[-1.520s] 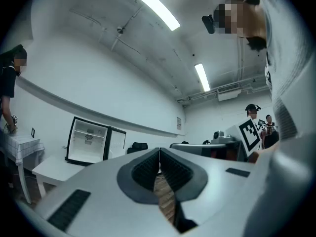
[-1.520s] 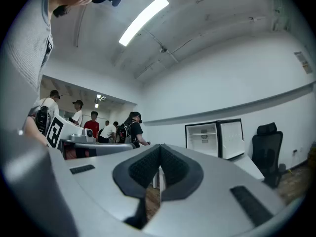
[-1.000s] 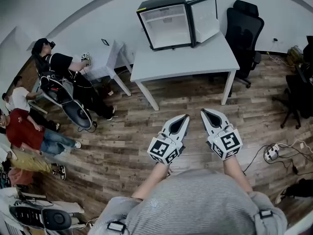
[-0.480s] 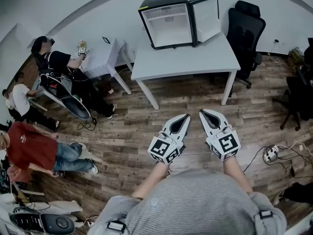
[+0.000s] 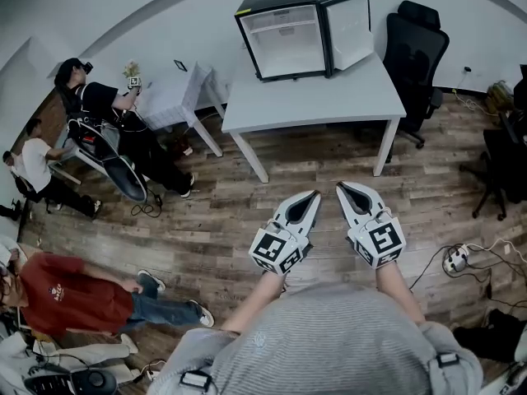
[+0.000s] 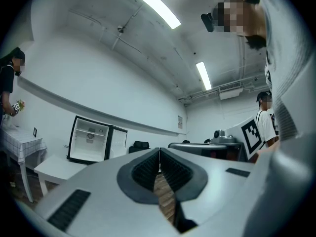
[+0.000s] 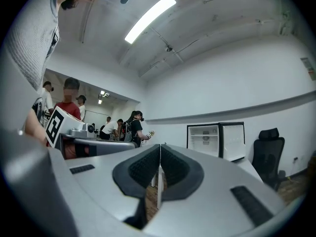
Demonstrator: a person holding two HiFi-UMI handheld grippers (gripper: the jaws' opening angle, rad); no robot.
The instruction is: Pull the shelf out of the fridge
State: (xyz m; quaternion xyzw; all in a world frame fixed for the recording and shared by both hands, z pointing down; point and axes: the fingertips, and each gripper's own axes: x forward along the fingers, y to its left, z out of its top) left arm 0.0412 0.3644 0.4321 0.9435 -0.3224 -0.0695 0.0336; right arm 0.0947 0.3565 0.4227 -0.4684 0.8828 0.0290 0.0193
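– two grippers in frame: what state are they in?
– both closed on nothing. the left gripper [image 5: 314, 196] and the right gripper [image 5: 342, 188] hover side by side over the wooden floor [image 5: 214, 220], each with its ribbed pads pressed together, held out in front of a person in a grey sweater [image 5: 329, 336].
– and the shelf?
– the shelf [image 7: 203, 135] sits in place inside the small black fridge [image 5: 284, 35], which stands at the back of the white table [image 5: 329, 97] against the wall, its door [image 5: 347, 30] swung open to the right.
– how close are the tools to it?
– well apart. the whole table top and a stretch of floor lie between the jaw tips and the fridge; both grippers point roughly toward it. a black office chair [image 5: 416, 52] stands just right of the table.
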